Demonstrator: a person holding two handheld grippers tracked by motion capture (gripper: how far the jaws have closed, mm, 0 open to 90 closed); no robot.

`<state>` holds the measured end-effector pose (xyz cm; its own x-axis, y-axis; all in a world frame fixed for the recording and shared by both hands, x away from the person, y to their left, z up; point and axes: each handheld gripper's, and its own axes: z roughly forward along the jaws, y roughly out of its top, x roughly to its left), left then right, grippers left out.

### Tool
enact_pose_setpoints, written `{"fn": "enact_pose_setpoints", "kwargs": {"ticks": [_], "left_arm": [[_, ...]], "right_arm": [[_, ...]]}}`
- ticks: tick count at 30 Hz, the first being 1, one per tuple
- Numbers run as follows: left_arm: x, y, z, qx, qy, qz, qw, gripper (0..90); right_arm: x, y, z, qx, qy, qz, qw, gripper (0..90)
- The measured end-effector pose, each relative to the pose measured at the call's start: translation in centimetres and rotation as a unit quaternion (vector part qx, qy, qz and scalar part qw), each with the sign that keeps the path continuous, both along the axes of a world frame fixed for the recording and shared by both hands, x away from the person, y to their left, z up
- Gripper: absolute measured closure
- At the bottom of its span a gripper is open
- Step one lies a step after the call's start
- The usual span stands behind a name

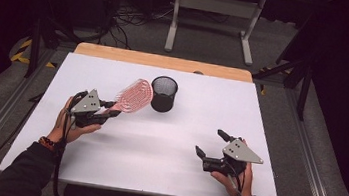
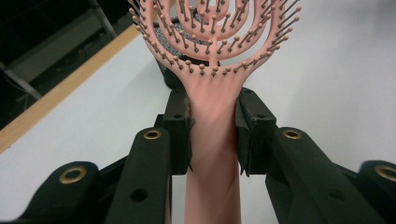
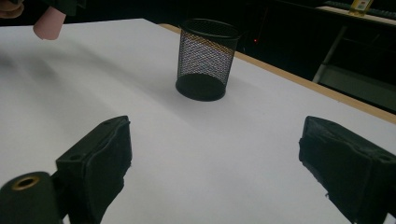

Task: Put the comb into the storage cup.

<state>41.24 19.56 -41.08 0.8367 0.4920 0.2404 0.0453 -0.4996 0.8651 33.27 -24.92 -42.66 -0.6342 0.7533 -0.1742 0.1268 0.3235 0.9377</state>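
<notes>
Dark floor and the legs of another desk lay beyond a white counter (image 1: 154, 161) with a wooden far edge. Nearest the person, at the right, the right hand-held gripper (image 1: 209, 144) hung low over the bare counter with its jaws spread wide and nothing between them; its own view showed the two black pads (image 3: 100, 163) well apart above the white surface. At the left and a little farther off, the left hand-held gripper (image 1: 110, 109) was clamped on the handle of a pink hairbrush (image 1: 132, 95). In the left gripper view the jaws pressed both sides of the handle just below the round bristled head (image 2: 212, 28), so the grip looked firm. The brush was lifted clear of the counter, its head slanting away toward the far right. Just beyond that head stood a black mesh cup (image 1: 164, 93), upright and apparently empty, close beside the brush but apart from it.

Judging by this, the step in hand was the carry: the brush was picked up and brought near the cup, but not yet put in. The next move probably called for raising the brush above the rim, turning it so one end pointed down, and lowering it into the opening before letting go. The cup looked light and might tip if the brush knocked its rim; the free right hand-held gripper could steady it.
</notes>
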Motion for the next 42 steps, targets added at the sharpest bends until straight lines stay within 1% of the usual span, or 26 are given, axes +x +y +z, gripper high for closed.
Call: {"fn": "enact_pose_setpoints", "kwargs": {"ticks": [1, 2, 3, 4, 5, 6, 8, 9, 10, 12, 14, 16, 17, 19, 21, 22, 24, 29, 32, 34, 35, 38, 40, 42], "left_arm": [[-0.3, -0.1, 0.0, -0.028, -0.008, 0.001, 0.9996, 69.6], [-0.4, -0.2, 0.0, -0.035, -0.010, 0.001, 0.9993, 69.6], [-0.5, -0.3, 0.0, -0.042, -0.016, 0.004, 0.9990, 69.6], [-0.7, -0.4, -0.1, -0.054, -0.019, 0.006, 0.9984, 69.6], [-0.7, -0.4, -0.1, -0.054, -0.019, 0.006, 0.9984, 69.6], [-0.9, -0.8, -0.1, -0.063, -0.023, 0.012, 0.9976, 69.6], [-1.2, -1.2, -0.2, -0.073, -0.027, 0.011, 0.9969, 69.6], [-1.2, -1.2, -0.2, -0.073, -0.027, 0.011, 0.9969, 69.6], [-1.4, -1.7, -0.2, -0.075, -0.030, 0.010, 0.9967, 69.6], [-1.6, -2.4, -0.2, -0.078, -0.036, 0.006, 0.9963, 69.6], [-1.7, -2.6, -0.3, -0.080, -0.032, 0.002, 0.9963, 69.6], [-1.8, -3.0, -0.4, -0.079, -0.036, 0.002, 0.9962, 69.6], [-1.8, -3.2, -0.4, -0.082, -0.033, -0.001, 0.9961, 69.6], [-1.9, -3.6, -0.5, -0.080, -0.035, 0.000, 0.9961, 69.6], [-1.9, -4.0, -0.6, -0.091, -0.031, -0.002, 0.9954, 69.6], [-1.9, -4.2, -0.6, -0.090, -0.035, 0.000, 0.9953, 69.6], [-1.9, -4.6, -0.8, -0.098, -0.032, 0.000, 0.9946, 69.6], [-1.9, -5.7, -1.1, -0.113, -0.035, 0.010, 0.9930, 69.6], [-1.8, -6.4, -1.3, -0.127, -0.028, 0.010, 0.9914, 69.6], [-1.8, -6.9, -1.4, -0.131, -0.030, 0.008, 0.9909, 69.6], [-1.8, -7.2, -1.5, -0.134, -0.028, 0.007, 0.9906, 69.6], [-1.9, -8.1, -1.9, -0.138, -0.027, 0.008, 0.9900, 69.6], [-2.0, -8.5, -2.1, -0.137, -0.028, 0.009, 0.9901, 69.6], [-2.0, -8.9, -2.2, -0.140, -0.032, 0.011, 0.9895, 69.6]], "right_arm": [[0.0, 0.1, 0.3, 0.001, -0.006, -0.007, 1.0000, 10.5], [0.1, 0.1, 0.4, 0.000, -0.007, -0.012, 0.9999, 10.4], [0.1, 0.2, 0.6, 0.002, -0.008, -0.014, 0.9999, 10.4], [0.1, 0.2, 0.8, 0.005, -0.012, -0.015, 0.9998, 10.5], [0.2, 0.3, 1.0, 0.008, -0.014, -0.017, 0.9997, 10.4], [0.2, 0.4, 1.3, 0.012, -0.017, -0.019, 0.9996, 10.4], [0.3, 0.5, 1.7, 0.017, -0.023, -0.023, 0.9993, 10.4], [0.3, 0.5, 1.7, 0.017, -0.023, -0.023, 0.9993, 10.4], [0.4, 0.7, 1.9, 0.019, -0.024, -0.025, 0.9992, 10.2], [0.6, 1.1, 2.6, 0.026, -0.033, -0.025, 0.9988, 10.1], [0.7, 1.3, 2.7, 0.025, -0.036, -0.024, 0.9988, 10.0], [0.7, 1.7, 3.0, 0.022, -0.042, -0.023, 0.9986, 10.0], [0.8, 1.9, 3.2, 0.022, -0.045, -0.022, 0.9985, 10.0], [0.9, 2.3, 3.4, 0.025, -0.047, -0.018, 0.9984, 10.0], [1.0, 2.7, 3.6, 0.026, -0.049, -0.015, 0.9983, 10.0], [1.0, 2.9, 3.8, 0.028, -0.050, -0.013, 0.9983, 10.0], [1.1, 3.4, 4.0, 0.033, -0.052, -0.007, 0.9980, 10.0], [1.4, 4.8, 4.7, 0.041, -0.058, 0.007, 0.9974, 10.0], [1.5, 5.4, 5.1, 0.048, -0.060, 0.017, 0.9969, 9.9], [1.6, 5.7, 5.5, 0.053, -0.061, 0.022, 0.9965, 9.2], [1.6, 5.9, 5.8, 0.061, -0.059, 0.025, 0.9961, 9.1], [1.8, 6.4, 6.2, 0.069, -0.057, 0.028, 0.9956, 8.8], [1.9, 6.8, 6.3, 0.071, -0.052, 0.031, 0.9956, 8.4], [2.1, 7.2, 6.4, 0.072, -0.046, 0.036, 0.9957, 8.1]]}}
